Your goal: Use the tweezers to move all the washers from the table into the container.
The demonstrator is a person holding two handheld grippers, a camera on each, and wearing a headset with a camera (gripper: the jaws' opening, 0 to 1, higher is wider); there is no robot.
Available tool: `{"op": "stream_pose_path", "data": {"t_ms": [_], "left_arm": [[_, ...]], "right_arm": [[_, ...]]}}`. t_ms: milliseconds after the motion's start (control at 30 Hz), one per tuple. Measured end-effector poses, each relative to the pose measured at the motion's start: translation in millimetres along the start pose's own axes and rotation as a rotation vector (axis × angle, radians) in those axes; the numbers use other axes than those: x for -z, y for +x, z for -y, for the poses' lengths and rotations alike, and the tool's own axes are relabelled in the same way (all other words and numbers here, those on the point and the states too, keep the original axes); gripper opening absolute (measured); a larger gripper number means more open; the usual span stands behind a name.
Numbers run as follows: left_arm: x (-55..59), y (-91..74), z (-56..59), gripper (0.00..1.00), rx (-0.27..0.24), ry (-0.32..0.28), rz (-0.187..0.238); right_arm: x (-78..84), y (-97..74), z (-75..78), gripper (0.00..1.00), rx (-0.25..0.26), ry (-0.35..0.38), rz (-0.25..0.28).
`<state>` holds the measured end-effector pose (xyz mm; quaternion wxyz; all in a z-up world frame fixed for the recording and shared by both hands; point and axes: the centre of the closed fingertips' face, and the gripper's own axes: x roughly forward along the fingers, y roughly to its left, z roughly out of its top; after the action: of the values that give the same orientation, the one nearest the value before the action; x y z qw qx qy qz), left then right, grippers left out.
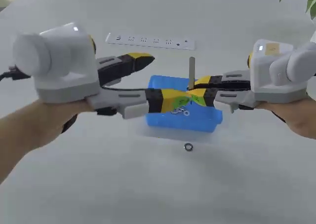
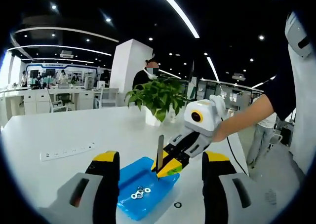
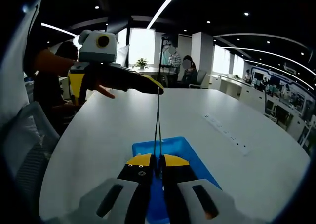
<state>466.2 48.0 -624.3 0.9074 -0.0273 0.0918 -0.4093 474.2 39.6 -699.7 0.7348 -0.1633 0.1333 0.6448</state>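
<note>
My right gripper (image 3: 157, 160) clamps the tweezers (image 1: 191, 72) upright at frame centre, long axis vertical; my left gripper (image 2: 161, 160) gapes open.

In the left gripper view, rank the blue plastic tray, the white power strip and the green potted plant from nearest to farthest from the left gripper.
1. Blue plastic tray, just ahead between the jaws.
2. White power strip, farther off to the left.
3. Green potted plant, far across the table, centre.
</note>
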Motion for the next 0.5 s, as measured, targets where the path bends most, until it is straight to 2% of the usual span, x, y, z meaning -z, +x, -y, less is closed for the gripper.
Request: {"op": "stream_pose_path", "data": {"t_ms": [67, 100, 200, 367, 500], "left_arm": [[-2.0, 13.7, -3.5, 0.63, 0.028, 0.024, -0.02], [-4.9, 19.4, 0.1, 0.6, 0.066, 0.034, -0.017], [-9.1, 29.1, 2.7, 0.5, 0.111, 0.026, -0.007], [-4.8, 29.3, 13.8, 0.25, 0.204, 0.028, -0.034], [-3.3, 28.0, 18.3, 0.23, 0.241, 0.038, -0.044]], "right_arm": [[-0.1, 0.7, -0.7, 0.07, -0.005, -0.005, -0.001], [-0.4, 1.0, -0.6, 0.07, -0.007, -0.007, -0.002], [-1.0, 1.5, -0.7, 0.07, -0.011, -0.01, 0.0], [-1.0, 1.9, -0.8, 0.07, -0.021, -0.003, 0.006], [0.8, 1.8, -2.4, 0.07, -0.033, -0.001, 0.002]]}}
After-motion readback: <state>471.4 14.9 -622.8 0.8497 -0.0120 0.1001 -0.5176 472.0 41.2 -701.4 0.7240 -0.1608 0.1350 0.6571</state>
